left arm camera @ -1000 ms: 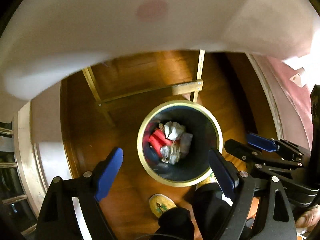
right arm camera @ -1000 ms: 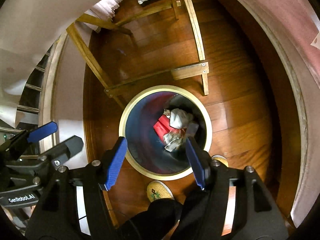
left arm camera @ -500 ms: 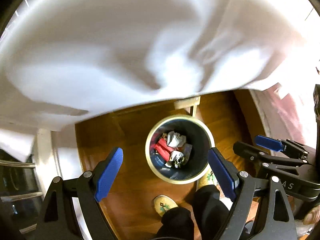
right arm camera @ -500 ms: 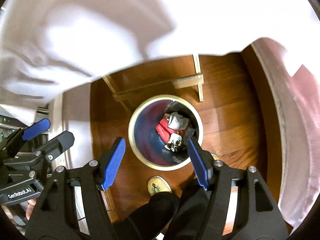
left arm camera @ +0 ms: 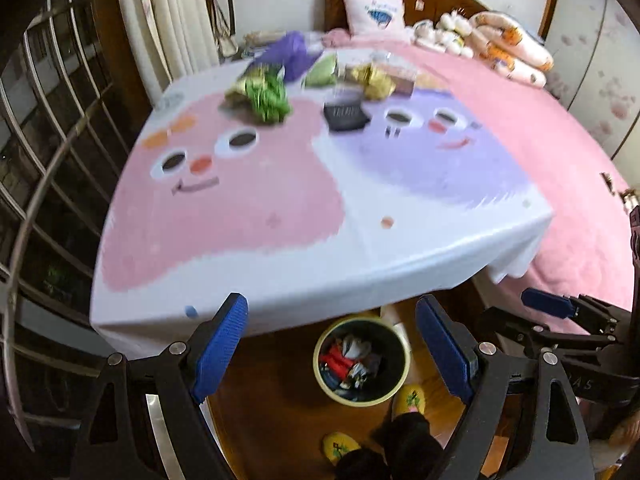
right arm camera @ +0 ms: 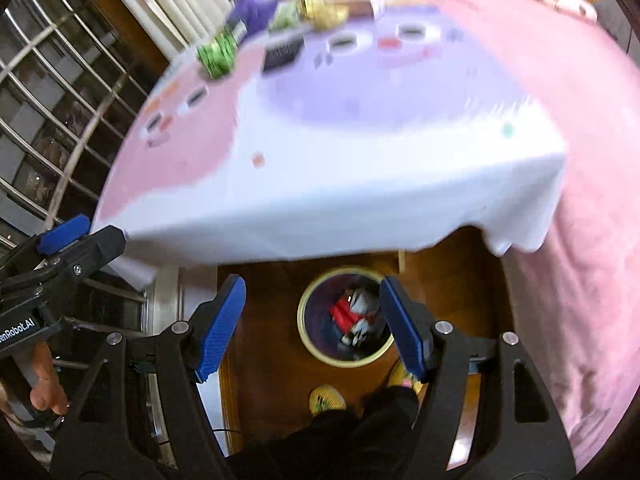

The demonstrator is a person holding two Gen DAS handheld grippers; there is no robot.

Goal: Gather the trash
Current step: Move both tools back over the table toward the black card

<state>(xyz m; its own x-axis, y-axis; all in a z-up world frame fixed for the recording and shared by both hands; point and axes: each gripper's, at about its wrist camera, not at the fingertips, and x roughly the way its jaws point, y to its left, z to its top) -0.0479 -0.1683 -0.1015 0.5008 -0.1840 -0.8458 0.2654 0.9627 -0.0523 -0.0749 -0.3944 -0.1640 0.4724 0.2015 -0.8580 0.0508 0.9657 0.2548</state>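
Note:
A round bin (left arm camera: 403,364) with a yellow rim stands on the wood floor below the table edge and holds red and white trash; it also shows in the right wrist view (right arm camera: 306,330). Trash lies at the far side of the table: a green crumpled wrapper (left arm camera: 264,94) (right arm camera: 216,54), a gold wrapper (left arm camera: 374,78) (right arm camera: 322,10), a purple bag (left arm camera: 286,54) (right arm camera: 254,10) and a black item (left arm camera: 344,114) (right arm camera: 282,52). My left gripper (left arm camera: 330,348) and right gripper (right arm camera: 312,324) are both open and empty, held above the bin, well short of the table trash.
The table has a pink, purple and white cartoon cloth (left arm camera: 280,208). A pink bed (left arm camera: 560,152) with pillows lies to the right. A barred window (left arm camera: 40,140) and curtain are on the left. The person's yellow slippers (left arm camera: 410,398) are beside the bin.
Both grippers rose from under the table edge above the bin and tilted up; the tabletop and its trash are now in view. Both stayed open.

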